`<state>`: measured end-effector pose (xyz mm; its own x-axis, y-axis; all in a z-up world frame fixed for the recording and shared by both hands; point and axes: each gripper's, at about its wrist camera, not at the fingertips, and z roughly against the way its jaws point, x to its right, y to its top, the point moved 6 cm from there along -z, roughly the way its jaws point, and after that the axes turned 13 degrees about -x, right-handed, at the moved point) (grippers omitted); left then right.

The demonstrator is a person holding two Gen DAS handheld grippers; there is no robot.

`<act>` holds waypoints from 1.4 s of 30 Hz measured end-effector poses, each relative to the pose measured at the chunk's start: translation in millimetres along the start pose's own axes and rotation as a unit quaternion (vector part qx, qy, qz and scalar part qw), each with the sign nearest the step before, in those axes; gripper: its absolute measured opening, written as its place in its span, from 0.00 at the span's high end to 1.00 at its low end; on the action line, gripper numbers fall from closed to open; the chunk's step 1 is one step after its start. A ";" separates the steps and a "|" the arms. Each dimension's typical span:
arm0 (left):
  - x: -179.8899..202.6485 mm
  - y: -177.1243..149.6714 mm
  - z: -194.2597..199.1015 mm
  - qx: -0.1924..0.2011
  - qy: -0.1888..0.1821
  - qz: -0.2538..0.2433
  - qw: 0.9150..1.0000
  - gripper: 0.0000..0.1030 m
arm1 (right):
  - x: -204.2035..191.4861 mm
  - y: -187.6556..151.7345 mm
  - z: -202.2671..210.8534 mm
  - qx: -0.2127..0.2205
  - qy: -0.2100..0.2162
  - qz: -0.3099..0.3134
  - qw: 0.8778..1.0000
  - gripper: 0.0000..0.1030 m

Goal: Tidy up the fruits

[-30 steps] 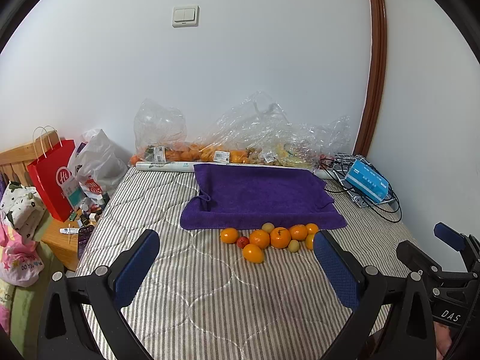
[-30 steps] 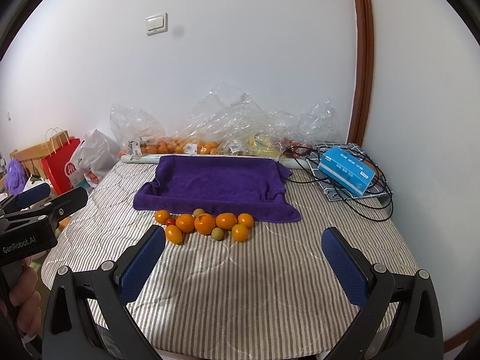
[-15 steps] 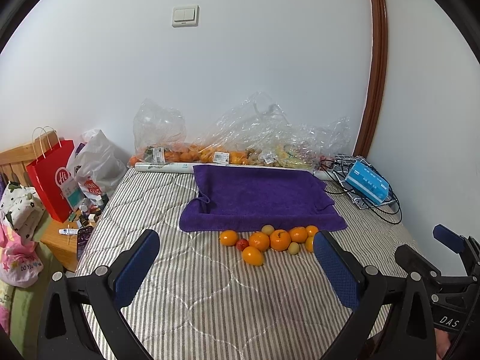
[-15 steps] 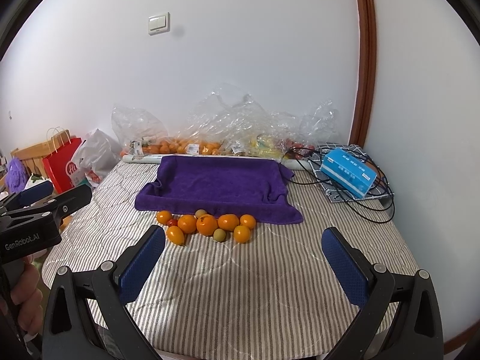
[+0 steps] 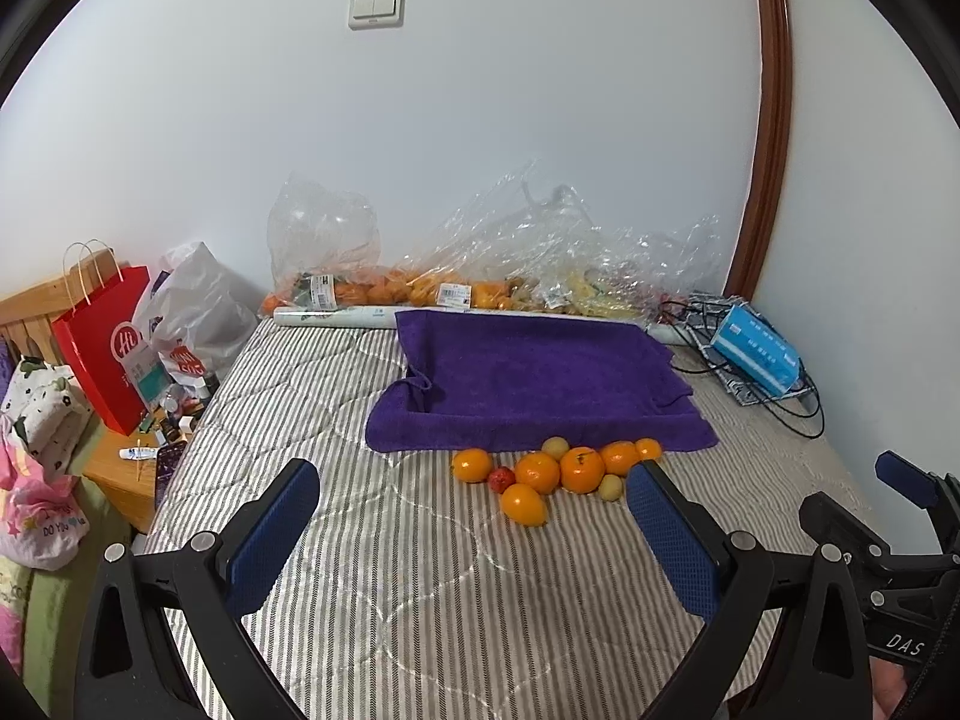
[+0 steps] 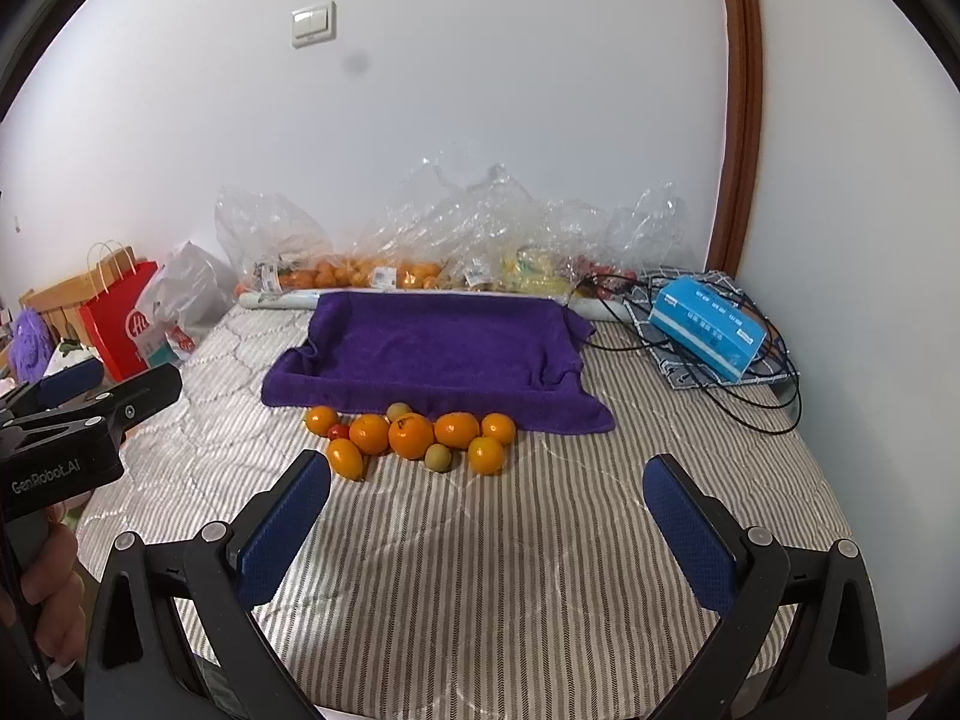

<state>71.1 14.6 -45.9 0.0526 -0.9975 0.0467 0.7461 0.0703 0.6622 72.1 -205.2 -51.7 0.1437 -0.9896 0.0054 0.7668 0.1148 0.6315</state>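
Note:
A cluster of several oranges (image 5: 581, 469) (image 6: 410, 435), two small green fruits (image 6: 438, 457) and a small red one (image 5: 500, 479) lies on the striped mattress, at the near edge of a purple towel (image 5: 540, 378) (image 6: 438, 348). My left gripper (image 5: 474, 516) is open and empty, hovering just short of the cluster. My right gripper (image 6: 486, 510) is open and empty, a little nearer than the fruits. Each gripper shows at the edge of the other's view.
Clear plastic bags of fruit (image 5: 480, 276) line the wall behind the towel. A blue box (image 6: 708, 324) on black cables sits at the right. A red paper bag (image 5: 105, 348) and a bedside table stand off the left edge. The mattress (image 6: 480, 570) ends near me.
Both grippers have moved slightly forward toward the fruits. The fruits and towel have not moved.

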 end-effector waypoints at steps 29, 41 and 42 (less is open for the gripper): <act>-33.8 -10.7 -129.6 -0.098 0.008 0.009 0.995 0.01 | 16.1 -4.1 -133.0 -0.087 0.000 -0.029 0.996 0.01; -36.0 -9.6 -170.2 -0.127 -0.023 -0.011 0.992 0.04 | 17.4 -2.4 -183.3 -0.112 0.016 -0.029 0.993 0.16; -36.9 -9.3 -172.5 -0.125 -0.024 -0.010 0.992 0.05 | 17.6 -2.2 -186.3 -0.111 0.016 -0.029 0.993 0.17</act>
<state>176.7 50.7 -182.8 0.0098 -0.9972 0.0744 0.8886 0.0428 0.4567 189.5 -206.8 -197.4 0.1128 -0.9922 -0.0523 0.8930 0.0782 0.4433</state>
